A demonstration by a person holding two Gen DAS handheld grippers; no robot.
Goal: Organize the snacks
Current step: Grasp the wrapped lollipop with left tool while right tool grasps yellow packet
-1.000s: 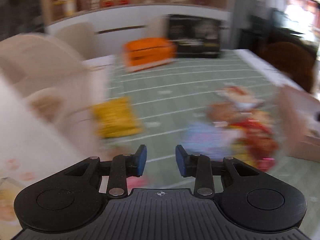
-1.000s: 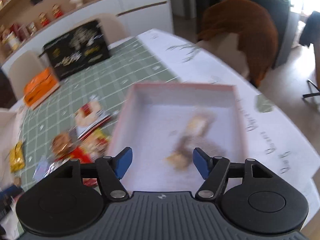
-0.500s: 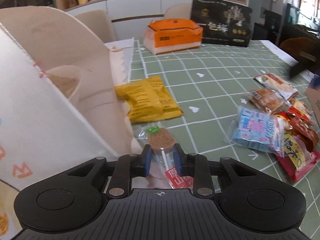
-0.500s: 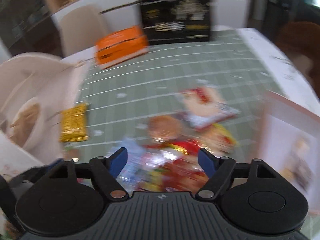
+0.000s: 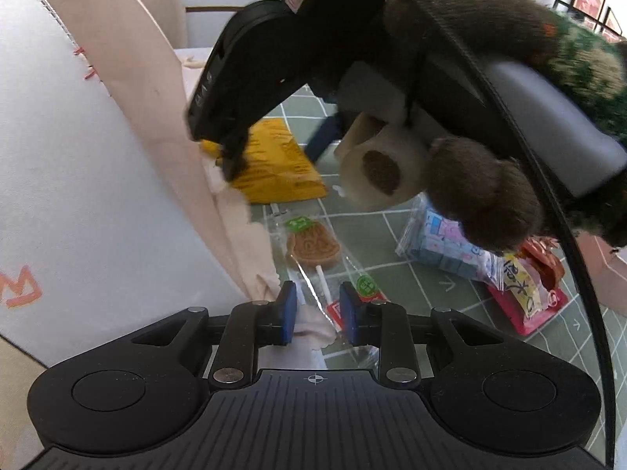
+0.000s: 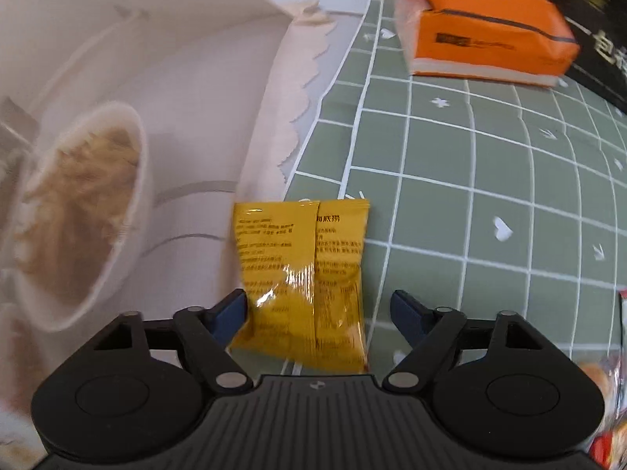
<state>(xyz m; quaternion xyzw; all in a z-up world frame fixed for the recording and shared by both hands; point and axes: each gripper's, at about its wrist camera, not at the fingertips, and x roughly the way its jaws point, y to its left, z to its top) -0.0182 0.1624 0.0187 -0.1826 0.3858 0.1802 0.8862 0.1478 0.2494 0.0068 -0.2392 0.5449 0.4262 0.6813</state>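
Swung over, the right gripper straddles the yellow packet wide; left gripper, narrow, seemingly flanks the lollipop.

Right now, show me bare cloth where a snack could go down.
Free: the green checked cloth between the yellow packet and the orange tissue pack. Crowded: around the lollipop, blue packet and red wrappers.
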